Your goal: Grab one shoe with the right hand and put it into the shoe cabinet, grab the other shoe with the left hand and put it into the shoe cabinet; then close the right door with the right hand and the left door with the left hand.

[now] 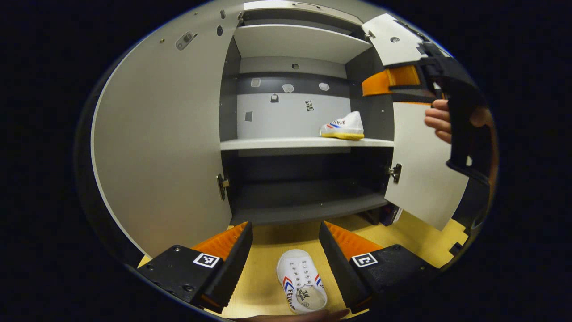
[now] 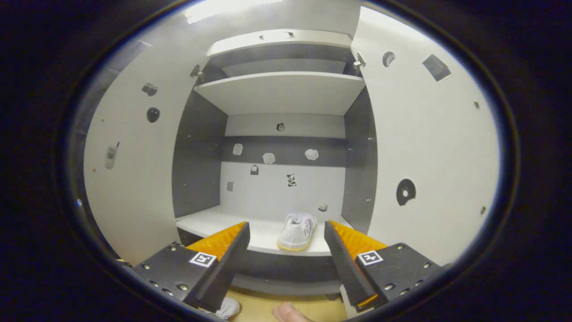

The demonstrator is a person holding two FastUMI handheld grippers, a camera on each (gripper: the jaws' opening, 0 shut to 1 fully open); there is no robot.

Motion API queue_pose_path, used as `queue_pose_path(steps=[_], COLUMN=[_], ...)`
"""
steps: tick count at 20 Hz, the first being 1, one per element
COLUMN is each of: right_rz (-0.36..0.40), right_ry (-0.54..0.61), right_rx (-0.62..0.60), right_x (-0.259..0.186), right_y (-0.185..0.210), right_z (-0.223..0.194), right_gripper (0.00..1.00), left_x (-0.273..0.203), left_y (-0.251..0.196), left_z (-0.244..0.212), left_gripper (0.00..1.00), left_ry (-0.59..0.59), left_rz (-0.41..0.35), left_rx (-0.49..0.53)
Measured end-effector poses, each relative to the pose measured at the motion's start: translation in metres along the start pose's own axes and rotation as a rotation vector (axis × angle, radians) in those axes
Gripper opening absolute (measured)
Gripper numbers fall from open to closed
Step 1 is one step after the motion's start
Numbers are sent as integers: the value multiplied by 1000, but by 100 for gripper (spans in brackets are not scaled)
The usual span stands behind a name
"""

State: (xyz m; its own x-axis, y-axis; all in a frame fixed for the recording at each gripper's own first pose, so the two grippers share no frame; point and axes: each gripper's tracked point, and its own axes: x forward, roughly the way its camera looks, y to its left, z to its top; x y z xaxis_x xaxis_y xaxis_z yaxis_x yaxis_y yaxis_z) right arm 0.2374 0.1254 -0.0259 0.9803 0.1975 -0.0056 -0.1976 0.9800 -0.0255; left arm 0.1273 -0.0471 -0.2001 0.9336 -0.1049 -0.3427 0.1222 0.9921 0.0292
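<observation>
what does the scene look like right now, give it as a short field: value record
cabinet: both doors open, left door, right door
first shoe: resting on the middle shelf, right side
second shoe: on the floor in front of the cabinet, laces up
left gripper: open, hanging above the second shoe
right gripper: open, empty, facing the first shoe
task stage: one shoe stored, one left, doors not yet closed
</observation>
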Motion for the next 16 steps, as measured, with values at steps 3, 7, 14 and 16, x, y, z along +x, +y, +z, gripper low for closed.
queue_pose_path(steps=[3, 7, 14, 16], right_rz=[-35, -26, -85, -126], right_ry=[-54, -111, -182, -174], right_rx=[23, 72, 203, 205], right_x=[-47, -105, -150, -154], right_y=[-10, -15, -53, -69], right_z=[-2, -4, -8, -15], right_gripper=[98, 98, 98, 97], left_x=[3, 12, 27, 29], left_y=[0, 12, 8, 6], left_z=[-48, -98, -165, -178], left_gripper=[92, 92, 93, 93], left_ry=[45, 89, 300, 348], left_rz=[18, 57, 31, 30], left_rx=[4, -5, -42, -40])
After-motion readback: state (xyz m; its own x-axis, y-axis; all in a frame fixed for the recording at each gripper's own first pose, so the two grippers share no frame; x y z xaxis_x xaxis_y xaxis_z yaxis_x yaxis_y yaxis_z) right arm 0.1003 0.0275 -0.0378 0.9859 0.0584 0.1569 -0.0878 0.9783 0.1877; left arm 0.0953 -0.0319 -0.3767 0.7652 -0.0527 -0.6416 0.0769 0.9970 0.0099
